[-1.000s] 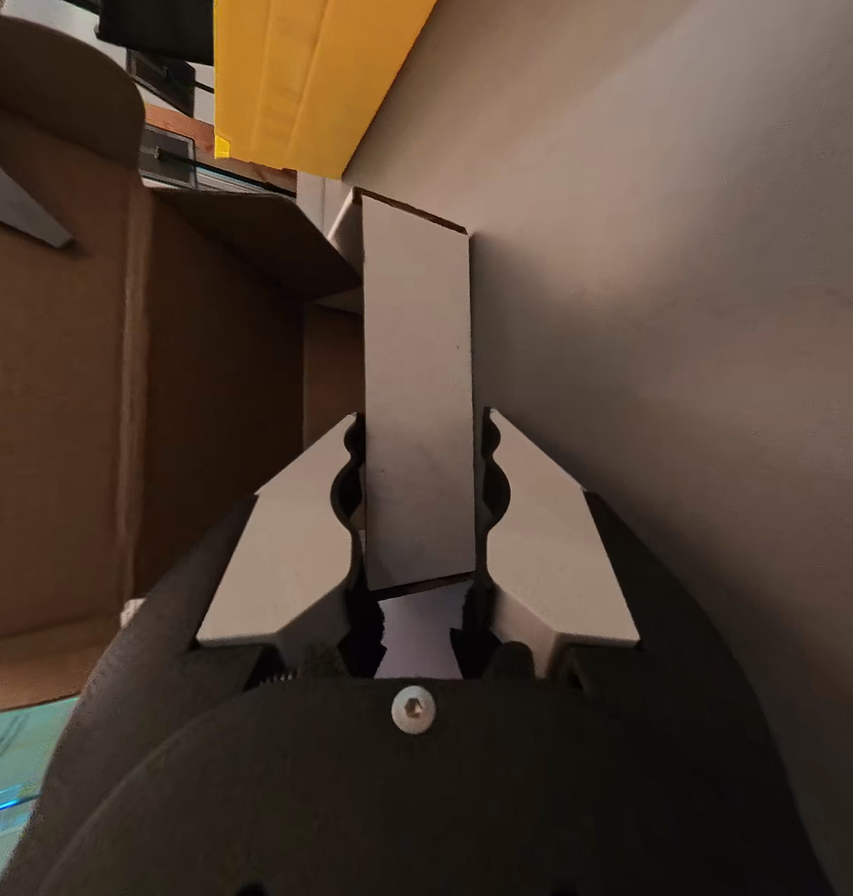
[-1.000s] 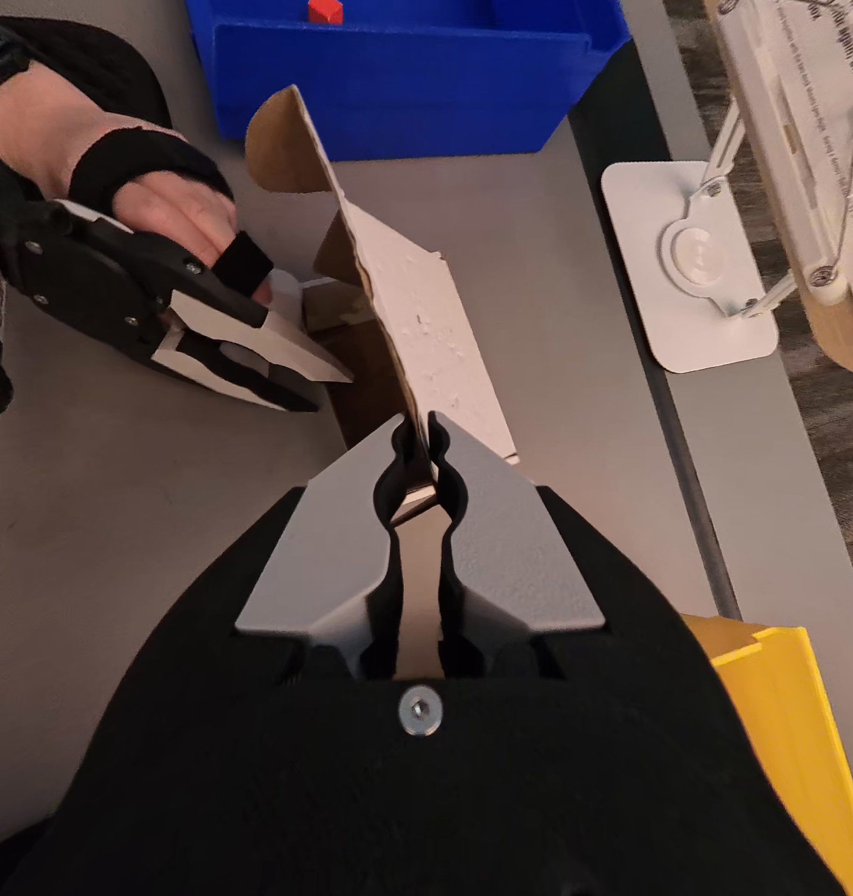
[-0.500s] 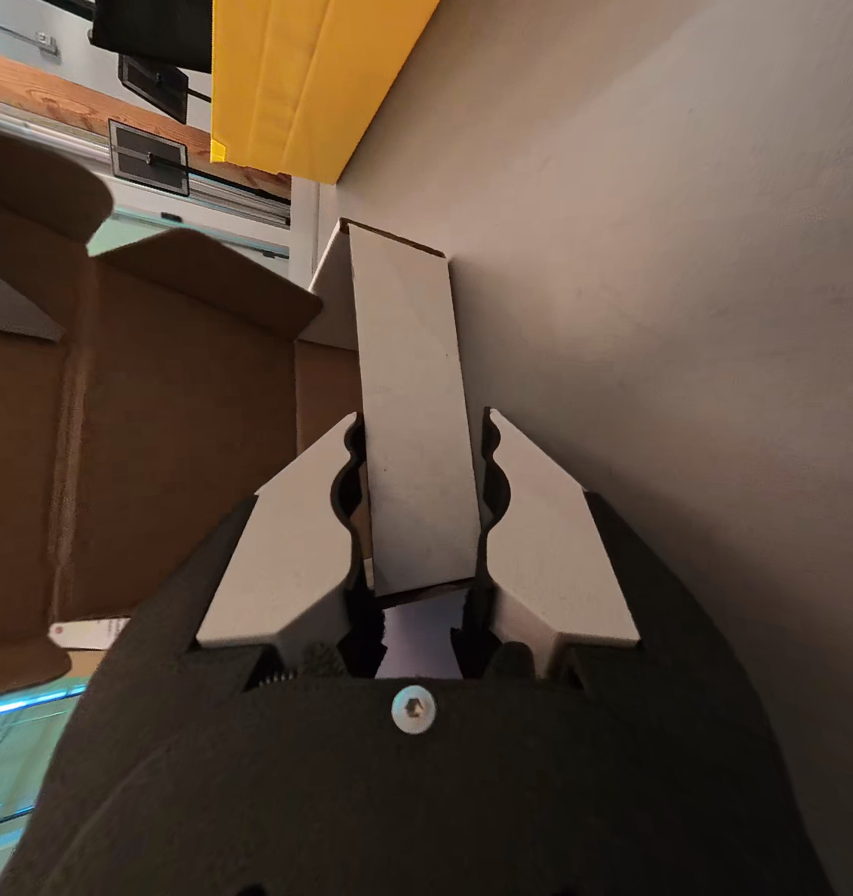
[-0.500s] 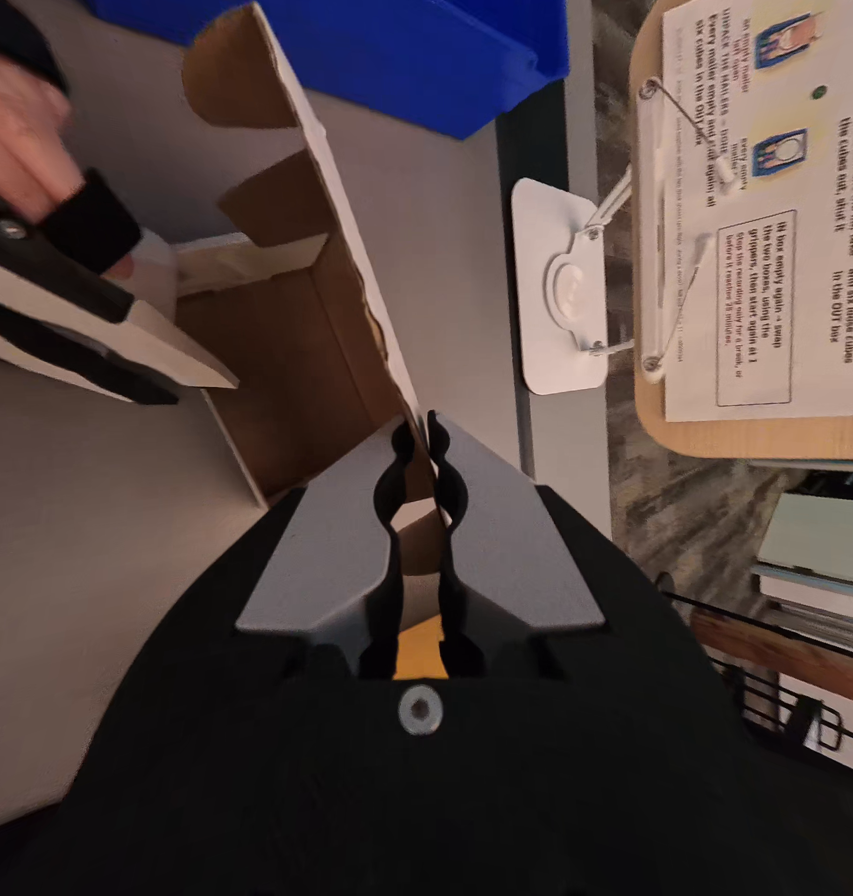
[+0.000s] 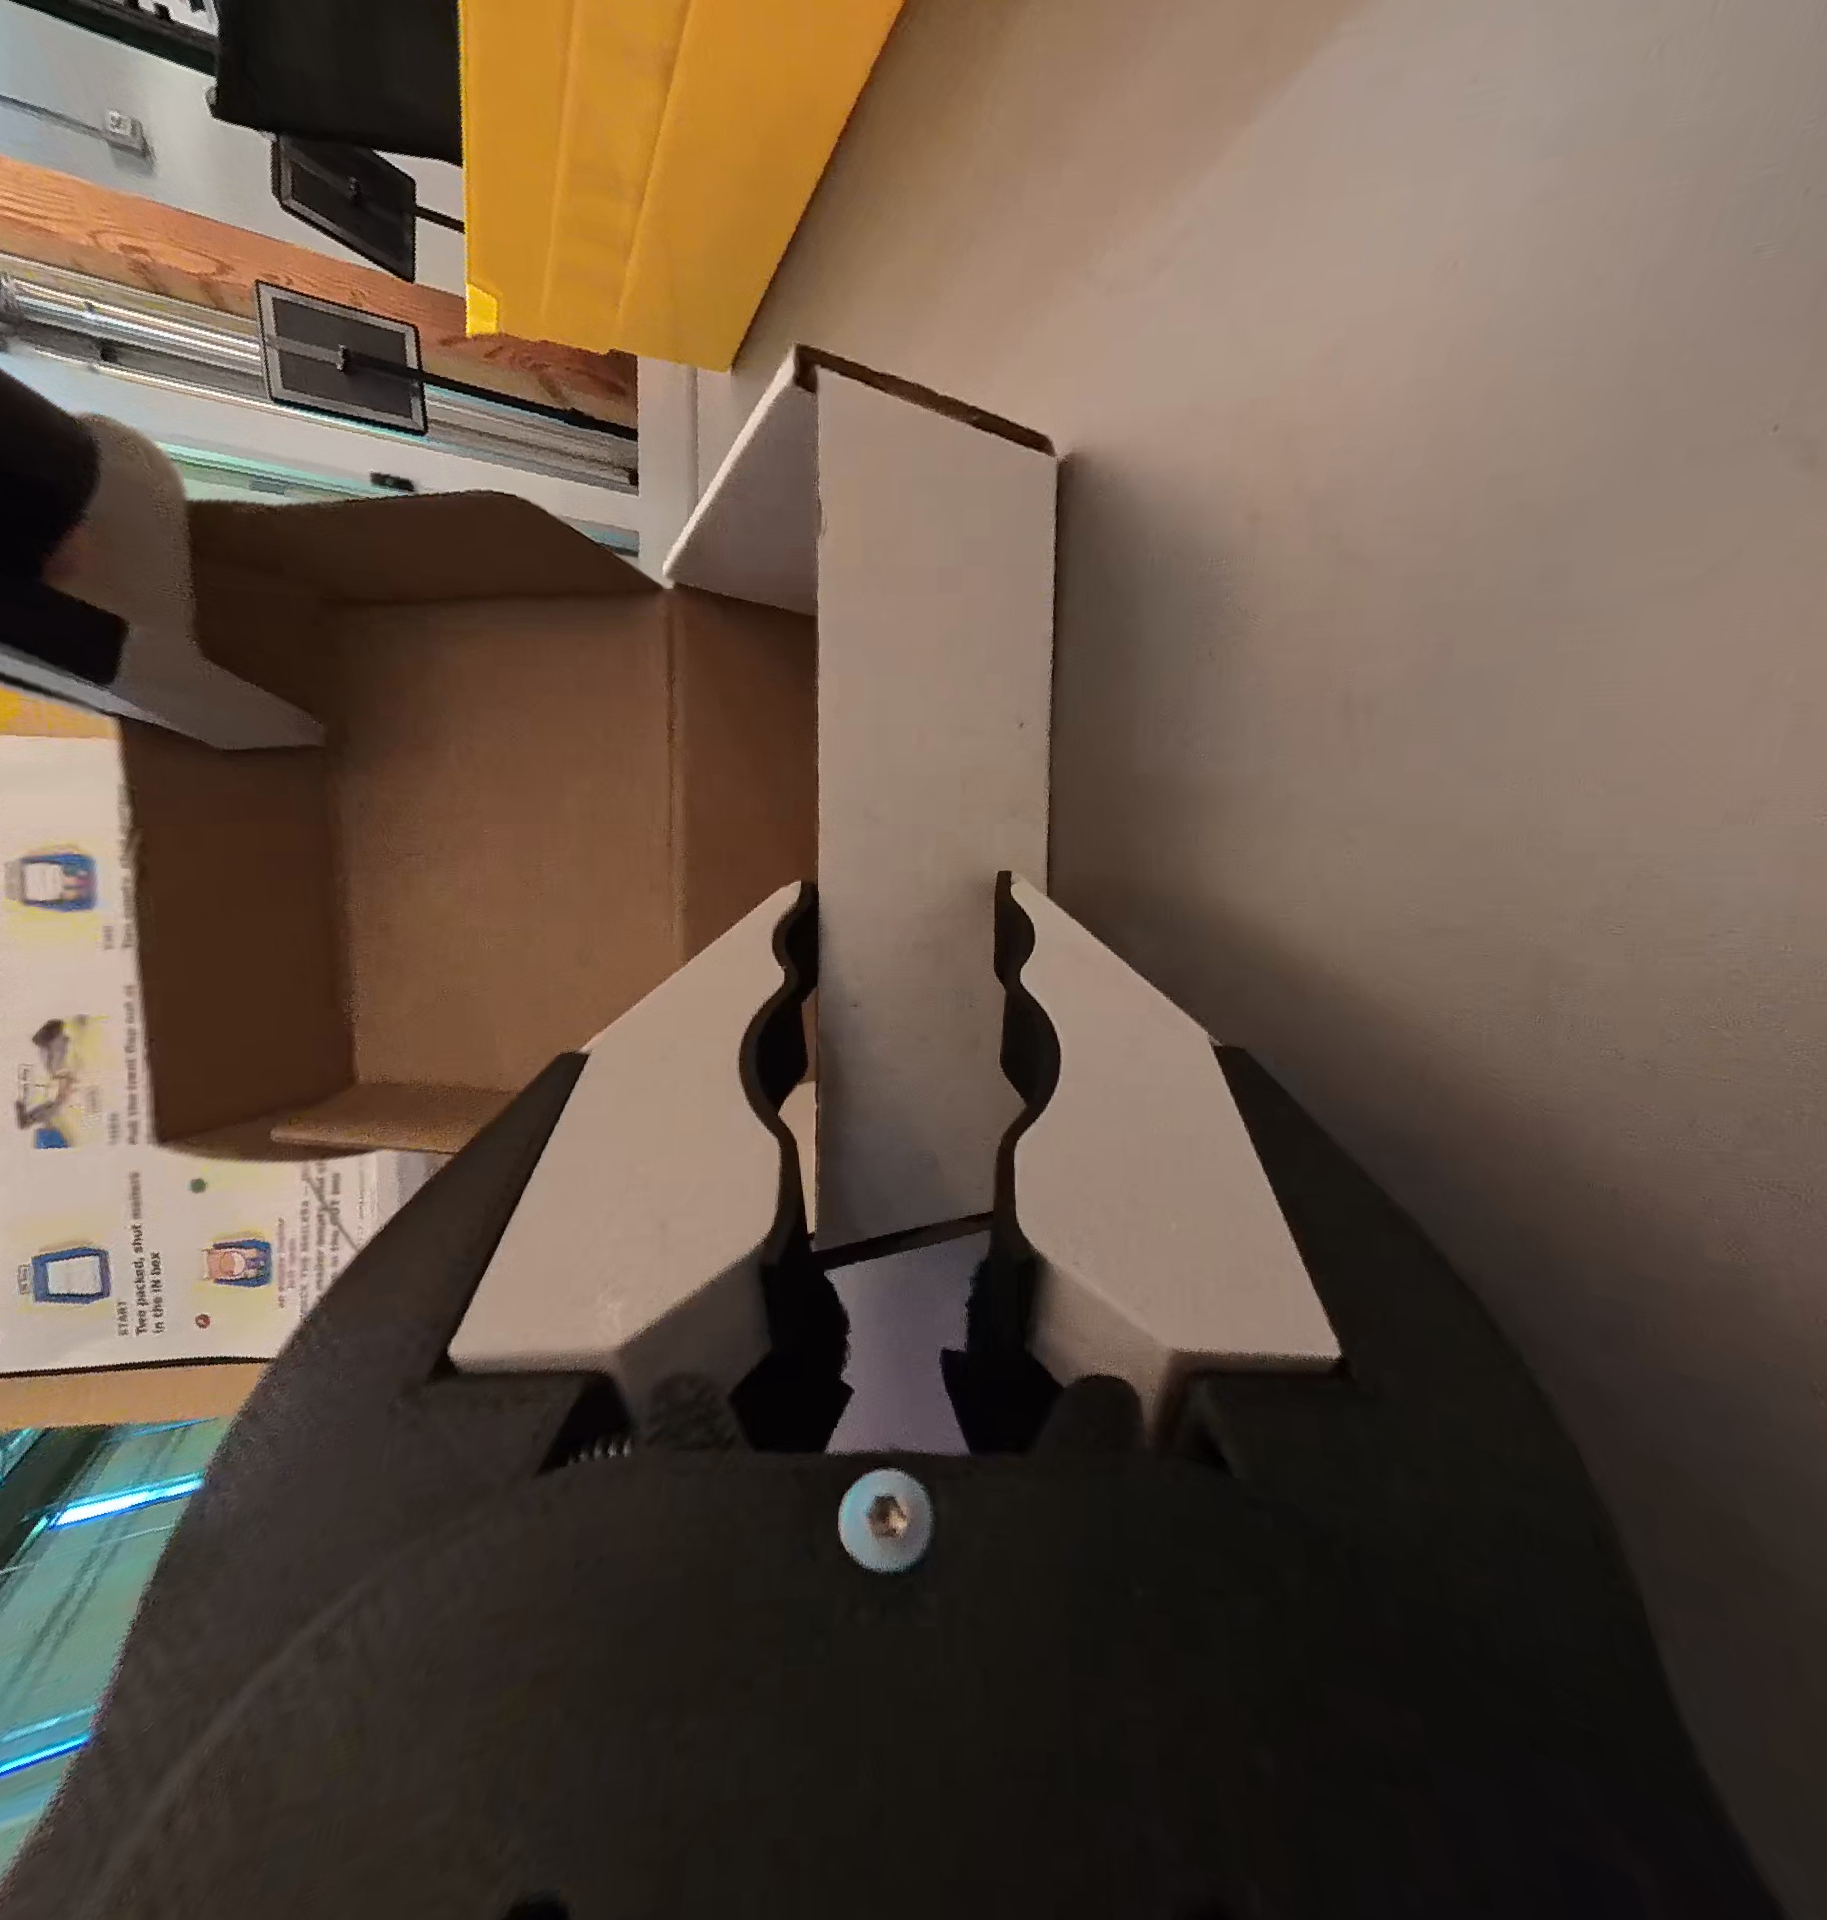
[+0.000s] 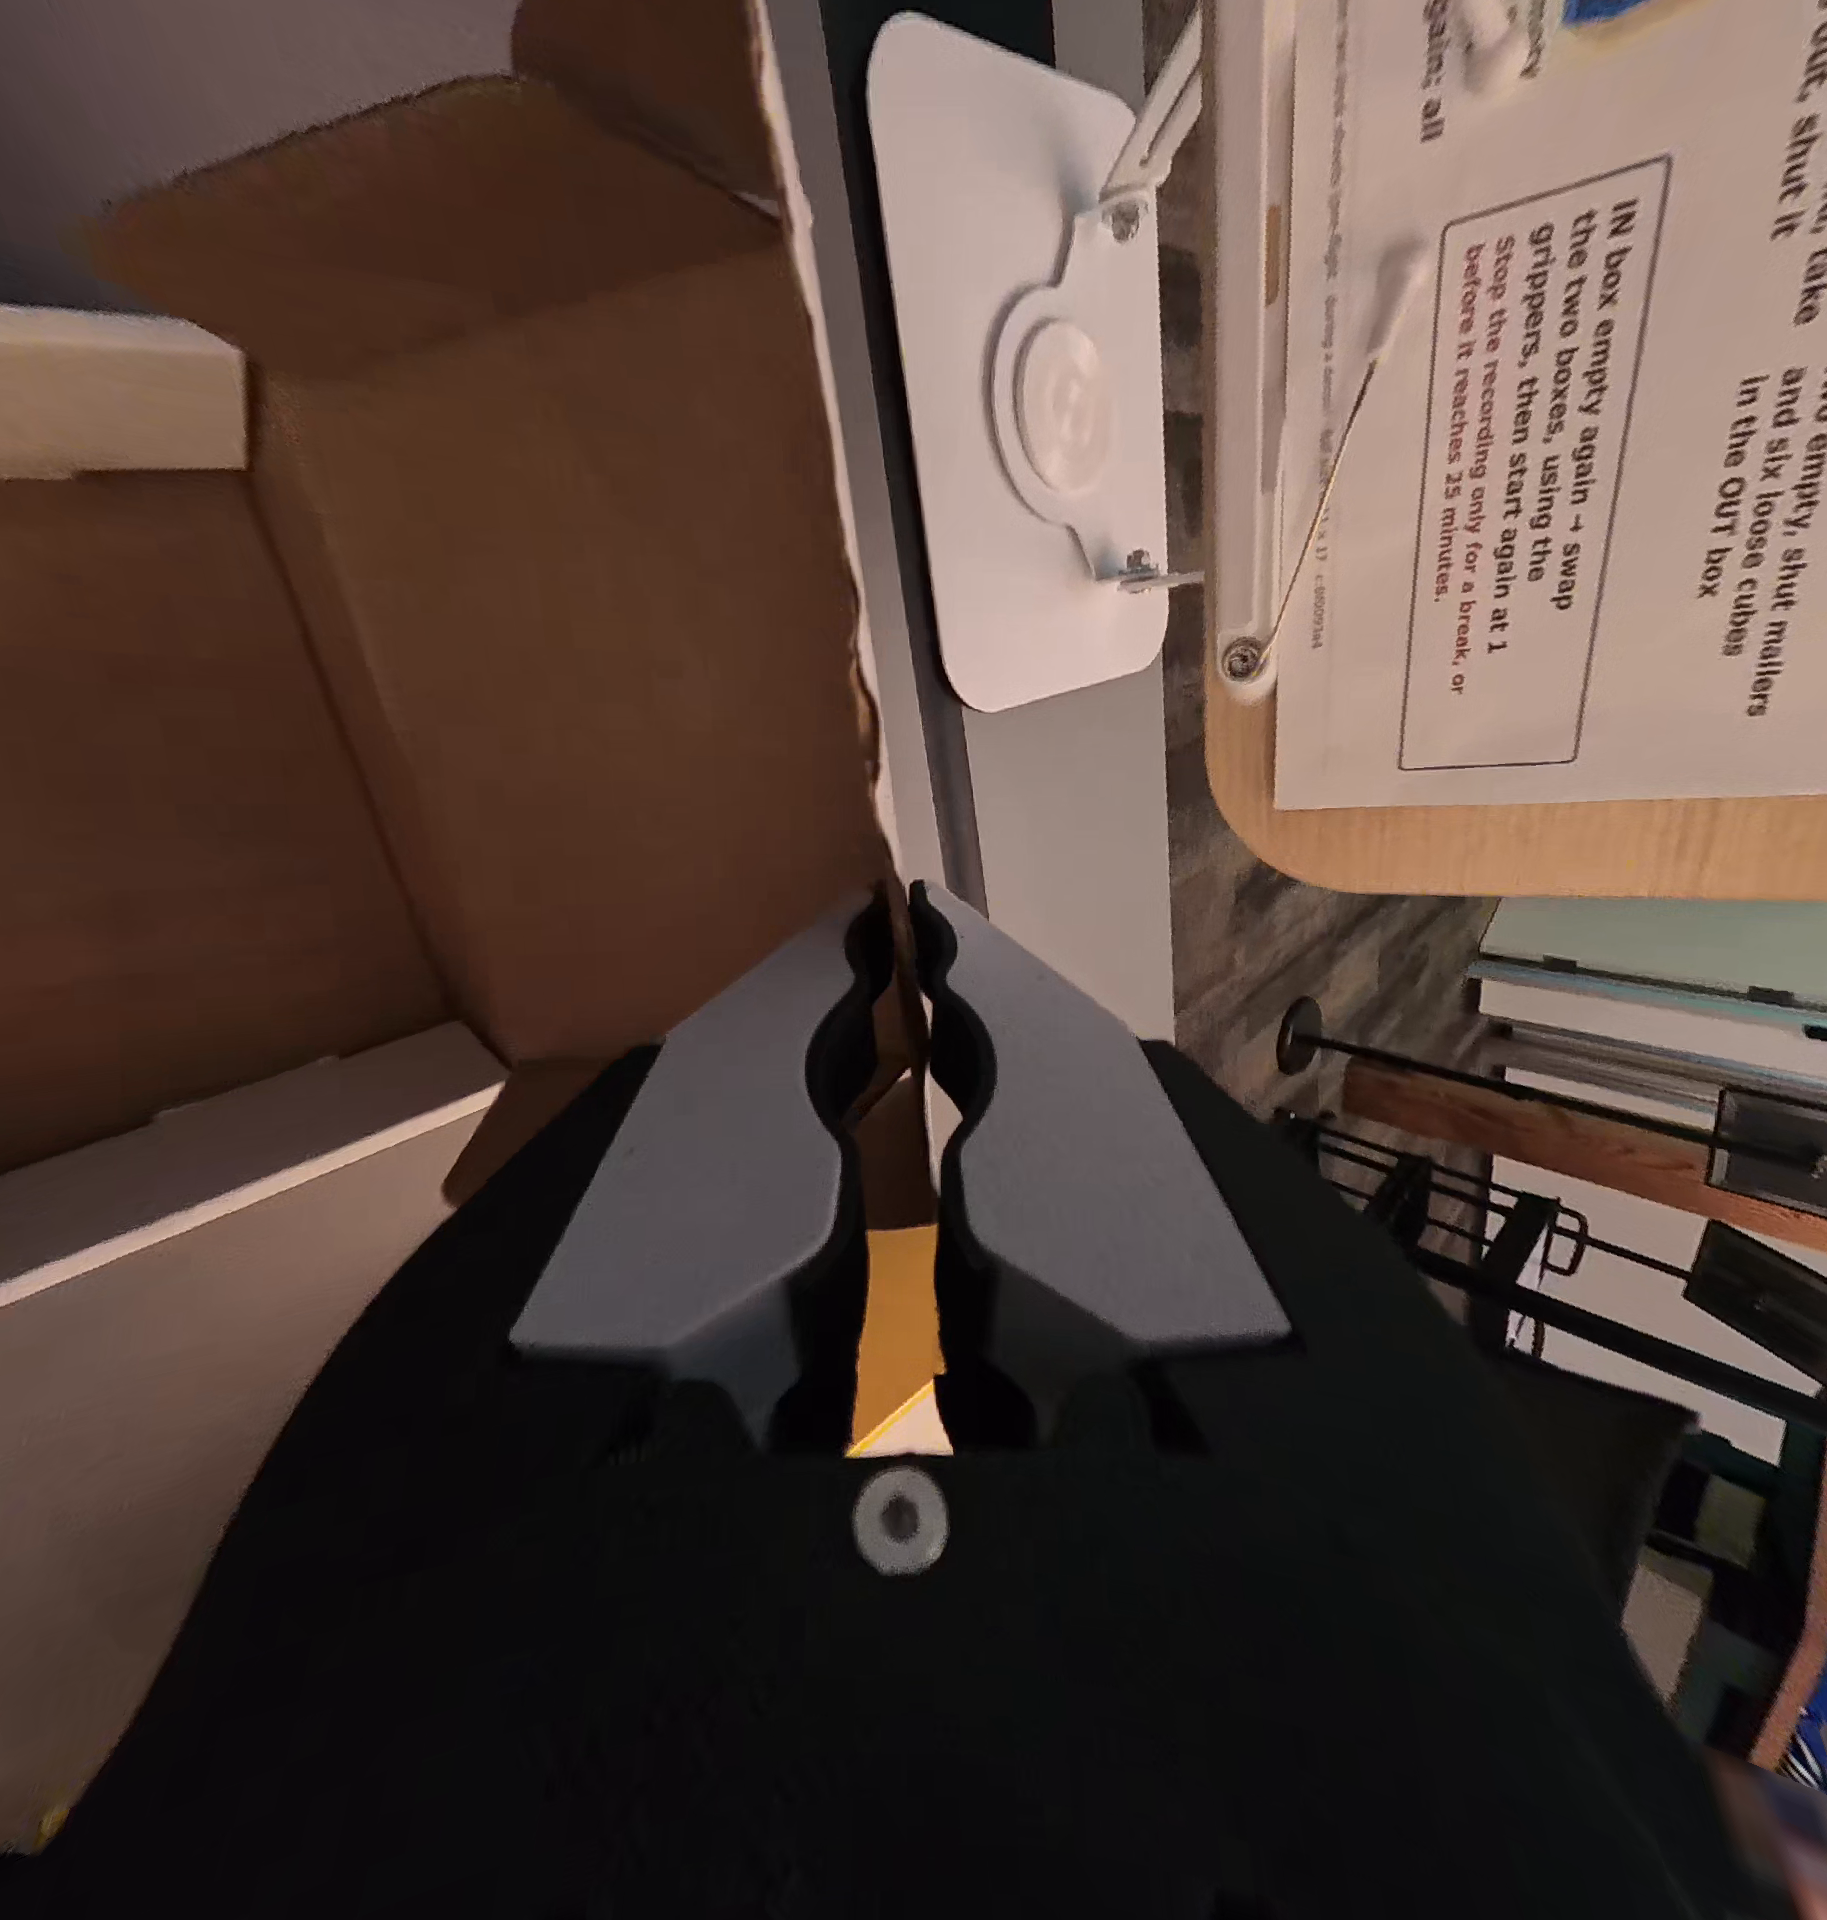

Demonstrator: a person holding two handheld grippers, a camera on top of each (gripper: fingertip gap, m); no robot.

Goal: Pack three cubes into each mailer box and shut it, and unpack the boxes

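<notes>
A mailer box, white outside and brown inside, lies open on the grey table (image 5: 1460,831). In the left wrist view my left gripper (image 5: 904,891) is shut on its white side wall (image 5: 930,675). I see no cubes in the brown inside (image 5: 504,831). My right gripper (image 6: 893,894) is shut on the edge of the brown lid (image 6: 597,468) and holds it swung open. The box's white outer wall (image 6: 213,1195) is at the lower left of the right wrist view. A right gripper finger (image 5: 213,707) shows at the lid's far edge in the left wrist view.
A yellow bin (image 5: 660,156) stands on the table beyond the box. An instruction sheet on a wooden board (image 6: 1511,468) with a white base plate (image 6: 1044,364) stands off the table's edge. A black wire rack (image 6: 1511,1195) is beyond the edge. About 20 centimeters separates my left fingertips from my right.
My right gripper has swung the lid further open and turned toward the table's edge; the blue bin has left its view. My left gripper's fingers have closed in a little on the white wall.
</notes>
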